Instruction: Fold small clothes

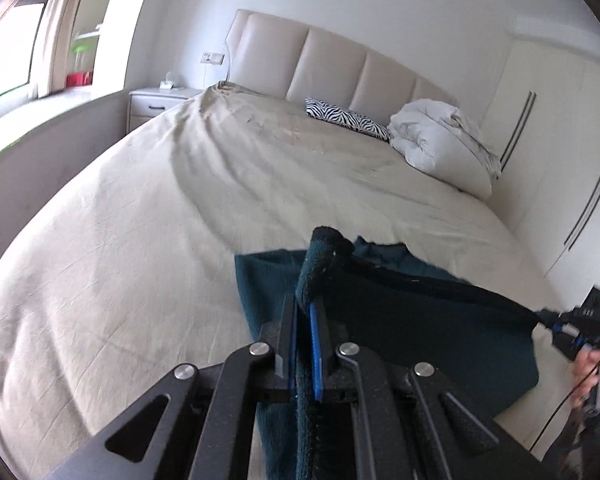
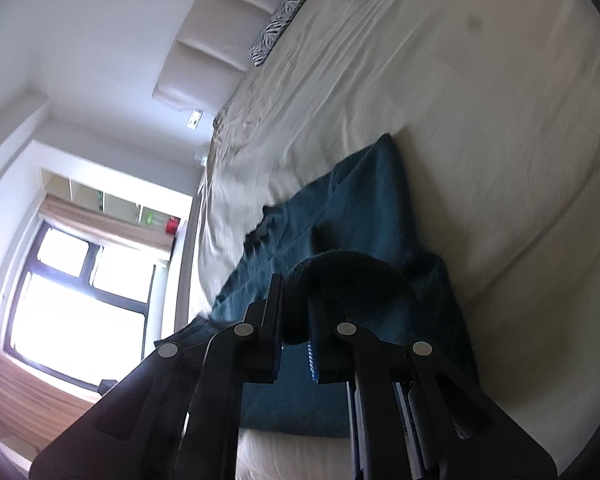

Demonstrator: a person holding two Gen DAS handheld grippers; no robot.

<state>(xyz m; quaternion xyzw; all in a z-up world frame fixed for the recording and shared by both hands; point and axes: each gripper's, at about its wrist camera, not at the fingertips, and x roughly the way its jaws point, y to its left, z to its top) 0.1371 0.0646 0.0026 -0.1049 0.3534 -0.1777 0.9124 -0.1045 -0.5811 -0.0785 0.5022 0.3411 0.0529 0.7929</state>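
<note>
Both grippers, left gripper [image 1: 304, 312] and right gripper [image 2: 294, 312], are pinching the teal garment [image 1: 420, 320] edge, stretching it taut above the bed [image 1: 140, 220] for folding.

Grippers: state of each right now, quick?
Left tool: closed, pinching an edge of the teal garment.
Right tool: closed, gripping a bunched edge of the same teal garment, over the bed.
</note>
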